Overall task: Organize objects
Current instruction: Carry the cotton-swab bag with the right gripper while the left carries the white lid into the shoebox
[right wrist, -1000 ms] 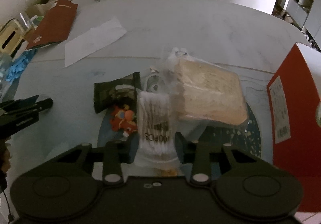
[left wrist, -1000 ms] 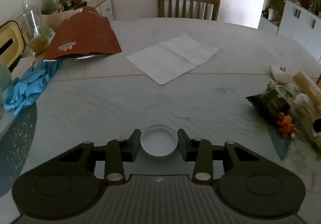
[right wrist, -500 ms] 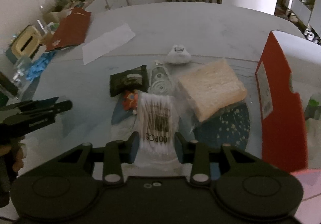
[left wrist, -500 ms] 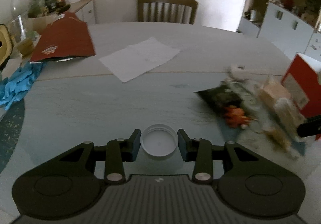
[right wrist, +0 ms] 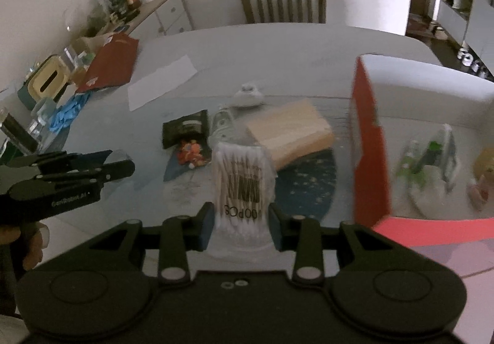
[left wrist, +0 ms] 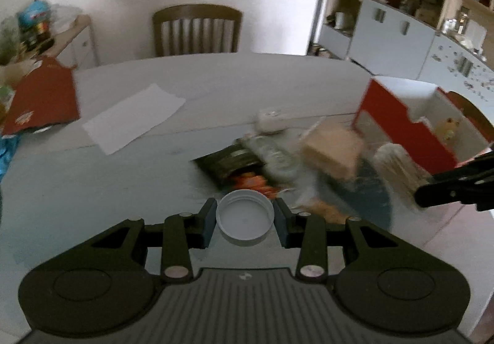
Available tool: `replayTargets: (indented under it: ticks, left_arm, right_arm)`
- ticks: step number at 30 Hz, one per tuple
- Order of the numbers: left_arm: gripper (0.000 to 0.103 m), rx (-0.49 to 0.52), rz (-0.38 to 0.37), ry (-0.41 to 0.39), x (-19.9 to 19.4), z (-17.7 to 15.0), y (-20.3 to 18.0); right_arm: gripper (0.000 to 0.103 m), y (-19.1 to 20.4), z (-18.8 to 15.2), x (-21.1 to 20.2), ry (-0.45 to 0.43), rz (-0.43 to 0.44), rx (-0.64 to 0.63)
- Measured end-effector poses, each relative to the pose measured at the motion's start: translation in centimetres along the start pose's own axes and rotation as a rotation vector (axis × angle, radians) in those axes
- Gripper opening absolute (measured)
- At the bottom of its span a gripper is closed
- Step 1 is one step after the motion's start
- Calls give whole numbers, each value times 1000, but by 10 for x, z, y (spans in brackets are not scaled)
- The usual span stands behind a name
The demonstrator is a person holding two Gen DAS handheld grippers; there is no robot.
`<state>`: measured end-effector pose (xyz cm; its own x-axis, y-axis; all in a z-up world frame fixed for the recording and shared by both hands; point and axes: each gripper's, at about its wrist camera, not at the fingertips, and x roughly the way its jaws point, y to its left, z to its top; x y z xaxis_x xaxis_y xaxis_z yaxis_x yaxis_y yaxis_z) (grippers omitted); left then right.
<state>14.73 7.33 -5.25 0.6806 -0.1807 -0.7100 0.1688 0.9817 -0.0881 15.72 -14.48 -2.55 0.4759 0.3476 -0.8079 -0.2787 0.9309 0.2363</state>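
**Cap and Swab Packet, Both Held Above a Cluttered Table**

While both grippers hang above the pale round table, each carries one item.

Item 1. Round white plastic cap, clamped between the pads of the left gripper. Its open, hollow side faces the camera; being round, it has no long axis. The jaws stand narrowly apart, closed against its rim on both sides.

Item 2. Clear plastic packet of cotton swabs, pinched at its lower end by the right gripper. Its long axis runs straight away from the gripper, along the fingers; the swab sticks lie parallel to that axis, and the black printed label sits near the gripped end. The jaws are part closed, pressing the packet's sides.

Item 3. Open red-and-white cardboard box, standing on the right side of the table, already holding a few small items, too blurred to name.

Item 4. Loose group near the box: a tan rectangular block in clear wrap, a dark foil sachet, a small orange toy figure and a small white plush toy.

Item 5. White paper sheet, flat, further back on the left.

Item 6. Wooden chair, at the far edge.
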Motion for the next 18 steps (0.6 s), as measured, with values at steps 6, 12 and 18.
replayTargets:
  ticks: [6,12,18]
  left_arm:
    - [38,70,-42,-7,-3,13,-44]
    - [38,127,-79,-7,2,25,-86]
    - [38,167,-114,-9,12,39,-127]
  right_arm:
    - [36,-27,-6,-22,-39,9,49]
    - [36,-58,-10,-38,-76,-5,80]
    - [36,-96,-13,-53,-108,-29,116]
